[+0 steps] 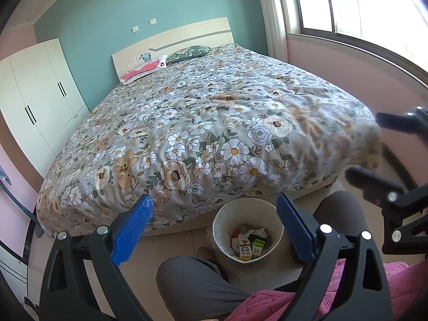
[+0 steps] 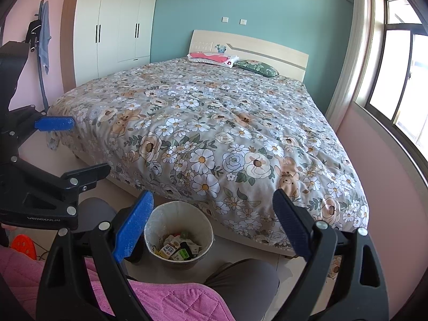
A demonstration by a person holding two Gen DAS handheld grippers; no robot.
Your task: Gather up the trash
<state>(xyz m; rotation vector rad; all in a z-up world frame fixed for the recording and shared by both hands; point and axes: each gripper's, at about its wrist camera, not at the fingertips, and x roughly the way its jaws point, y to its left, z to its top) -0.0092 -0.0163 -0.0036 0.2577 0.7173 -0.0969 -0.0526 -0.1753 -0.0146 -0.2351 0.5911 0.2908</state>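
The left gripper [image 1: 214,208] and right gripper [image 2: 212,203] both gape apart, holding nothing. At lower centre, the trash bin [image 1: 222,219] of cartons stands on the floor before the bed [image 1: 214,112].

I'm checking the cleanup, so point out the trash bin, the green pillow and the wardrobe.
trash bin [image 2: 153,220]: right wrist view, inner wall by the rim.
green pillow [image 2: 258,67]: right wrist view, middle of its top.
wardrobe [image 2: 115,24]: right wrist view, a middle door.

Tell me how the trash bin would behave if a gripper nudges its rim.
The trash bin looks light, holding only small cartons, so it would probably slide on the smooth floor. Its narrower base suggests it could tip. Its thin liner likely crumples.
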